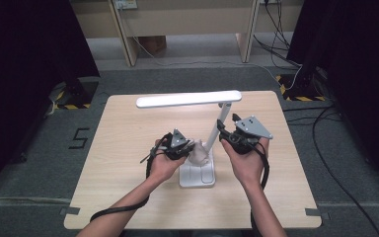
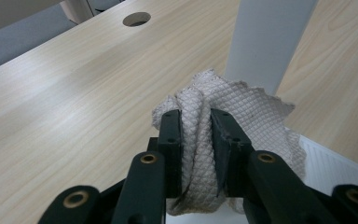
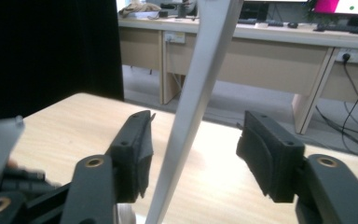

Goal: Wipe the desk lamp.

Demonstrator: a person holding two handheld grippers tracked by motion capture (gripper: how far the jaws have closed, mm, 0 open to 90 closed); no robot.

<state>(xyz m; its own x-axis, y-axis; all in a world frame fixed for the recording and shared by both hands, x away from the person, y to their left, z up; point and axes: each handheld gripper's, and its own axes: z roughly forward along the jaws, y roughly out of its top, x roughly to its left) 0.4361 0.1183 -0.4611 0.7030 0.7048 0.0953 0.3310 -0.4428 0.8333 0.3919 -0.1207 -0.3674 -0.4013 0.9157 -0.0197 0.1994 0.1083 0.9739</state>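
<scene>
A pale wood-grain table [image 1: 128, 192] carries a white desk lamp [image 1: 212, 126] — flat rectangular base, slanted slim stem and a long lit bar head reaching out toward the person's left. The lamp's base [image 1: 197, 175] sits near the table's middle, and both hands work close on either side of it.

The left gripper [image 1: 177, 145], black with a grey three-cornered plate on top, lies just left of the lamp's stem, low over the base. Its jaws are clamped on a bunched beige quilted cloth [image 2: 223, 116]: in the left gripper view the folded fabric is squeezed between the two pads, billowing out above and to the right of them. The cloth rests against the foot of the stem [image 2: 268, 42], whose pale grey face rises directly behind it, and the ribbed white base shows at the lower right, beneath the fabric's edge. In the high view the cloth [image 1: 199, 152] is the pale lump between the left gripper and the stem, on top of the base.

The right gripper [image 1: 234, 133] sits just right of the stem, higher up than the left. Its jaws stand wide apart — in the right gripper view the stem [image 3: 196, 93] runs up on a slant through the gap between them, nearer the left pad, with neither pad pressing on it.
</scene>
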